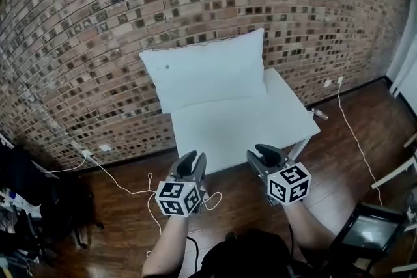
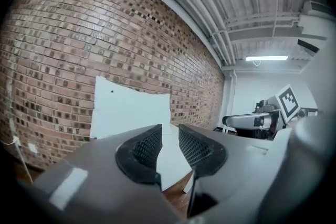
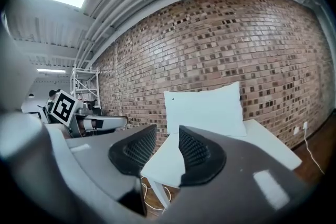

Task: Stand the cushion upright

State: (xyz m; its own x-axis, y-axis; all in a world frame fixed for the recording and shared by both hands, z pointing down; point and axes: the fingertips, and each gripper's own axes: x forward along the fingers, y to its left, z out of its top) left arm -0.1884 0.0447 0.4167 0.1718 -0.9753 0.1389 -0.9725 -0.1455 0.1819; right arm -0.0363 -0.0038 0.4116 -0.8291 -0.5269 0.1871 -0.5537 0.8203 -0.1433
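Both left gripper and right gripper hang released before the cushion upright on the table.

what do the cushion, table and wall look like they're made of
Cushion: white matte fabric, seemingly soft-filled; its edges bulge and corners taper. Table: hard smooth white top, painted wood or laminate, can't tell which. Wall: rough reddish-brown brick, with pale mortar lines between courses.
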